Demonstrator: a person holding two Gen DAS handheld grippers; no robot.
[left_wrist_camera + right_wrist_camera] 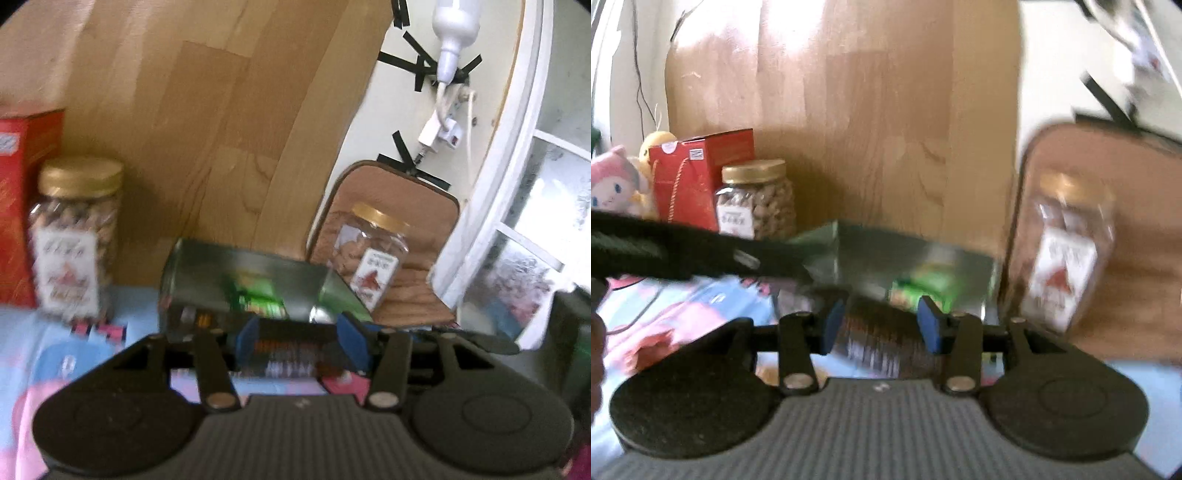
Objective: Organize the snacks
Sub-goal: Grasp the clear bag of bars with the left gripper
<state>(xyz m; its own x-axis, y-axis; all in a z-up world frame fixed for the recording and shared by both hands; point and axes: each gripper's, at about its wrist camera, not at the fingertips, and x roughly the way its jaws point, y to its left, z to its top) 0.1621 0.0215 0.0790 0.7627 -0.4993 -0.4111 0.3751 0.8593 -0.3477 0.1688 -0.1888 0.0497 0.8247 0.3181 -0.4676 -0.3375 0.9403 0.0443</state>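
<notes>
A green, shiny snack box [255,280] lies on a blue and pink cloth [44,354], its dark printed end toward me. My left gripper [301,341] has that end between its blue pads, and the print there is smeared while the pads are sharp, so the jaws read as open around it. My right gripper [882,326] stands the same way at the green snack box [908,269], with the dark end between its pads and not clamped. The left gripper's black body [683,251] crosses the right wrist view from the left.
A gold-lidded jar [77,236] and a red carton [22,206] stand left of the box. Another jar [373,254] stands on a brown padded seat [424,206] to the right. A wooden panel [221,110] rises behind. Plush toys [613,184] sit far left.
</notes>
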